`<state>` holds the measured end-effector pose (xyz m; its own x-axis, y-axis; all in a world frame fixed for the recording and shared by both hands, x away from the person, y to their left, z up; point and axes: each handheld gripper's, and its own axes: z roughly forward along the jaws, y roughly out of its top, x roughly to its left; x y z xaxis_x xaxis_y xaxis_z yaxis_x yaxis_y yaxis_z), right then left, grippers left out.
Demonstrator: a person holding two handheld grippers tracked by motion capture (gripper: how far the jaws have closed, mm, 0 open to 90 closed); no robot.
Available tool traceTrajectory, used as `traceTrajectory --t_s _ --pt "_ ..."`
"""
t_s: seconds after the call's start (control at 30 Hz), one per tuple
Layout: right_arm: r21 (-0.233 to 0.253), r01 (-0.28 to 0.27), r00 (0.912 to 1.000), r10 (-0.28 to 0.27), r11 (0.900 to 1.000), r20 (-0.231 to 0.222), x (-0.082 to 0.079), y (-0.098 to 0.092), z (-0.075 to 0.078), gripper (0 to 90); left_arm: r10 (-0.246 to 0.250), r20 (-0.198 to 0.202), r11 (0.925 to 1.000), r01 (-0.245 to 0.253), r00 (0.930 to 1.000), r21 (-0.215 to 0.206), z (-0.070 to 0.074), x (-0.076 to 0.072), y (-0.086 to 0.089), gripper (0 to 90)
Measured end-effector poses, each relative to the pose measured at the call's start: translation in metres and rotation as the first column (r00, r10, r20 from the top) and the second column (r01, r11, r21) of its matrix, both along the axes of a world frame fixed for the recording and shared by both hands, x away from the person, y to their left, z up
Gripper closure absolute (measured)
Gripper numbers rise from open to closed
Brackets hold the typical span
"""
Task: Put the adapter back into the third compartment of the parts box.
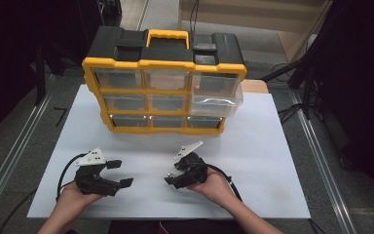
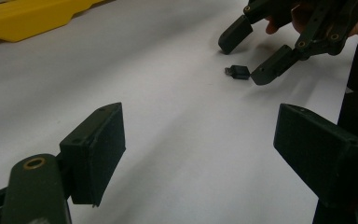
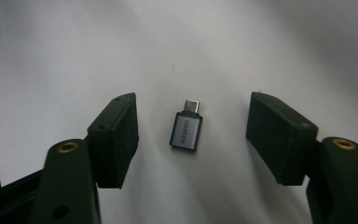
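Note:
A small grey USB adapter (image 3: 186,130) lies flat on the white table sheet (image 1: 258,146), its plug end pointing away from the right gripper's camera. My right gripper (image 3: 196,133) is open, one jaw on each side of the adapter, and neither jaw touches it. In the left gripper view the adapter (image 2: 238,72) lies just beside the lower jaw of the right gripper (image 2: 253,52). My left gripper (image 2: 200,149) is open and holds nothing, low over bare sheet. In the high view the left gripper (image 1: 120,173) and the right gripper (image 1: 174,173) face each other near the front edge.
A black and yellow drawer organizer (image 1: 163,63) stands at the back of the sheet. Its clear right-hand middle drawer (image 1: 216,104) is pulled out. Bare sheet lies between the organizer and the grippers. Cables trail from both grippers toward the front edge.

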<state>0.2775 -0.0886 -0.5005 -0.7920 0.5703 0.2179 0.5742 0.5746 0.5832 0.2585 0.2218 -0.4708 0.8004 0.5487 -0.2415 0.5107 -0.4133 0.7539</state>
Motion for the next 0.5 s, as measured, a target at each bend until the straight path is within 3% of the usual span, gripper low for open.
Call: traceTrajectory --t_s 0.5 --pt "-0.053 0.033 0.9994 -0.033 0.998 0.005 -0.0086 0.0071 0.0034 59.7 0.005 -0.001 1.0000 -0.005 1.0000 0.002 -0.0003 0.0001 0.0001 17.9"
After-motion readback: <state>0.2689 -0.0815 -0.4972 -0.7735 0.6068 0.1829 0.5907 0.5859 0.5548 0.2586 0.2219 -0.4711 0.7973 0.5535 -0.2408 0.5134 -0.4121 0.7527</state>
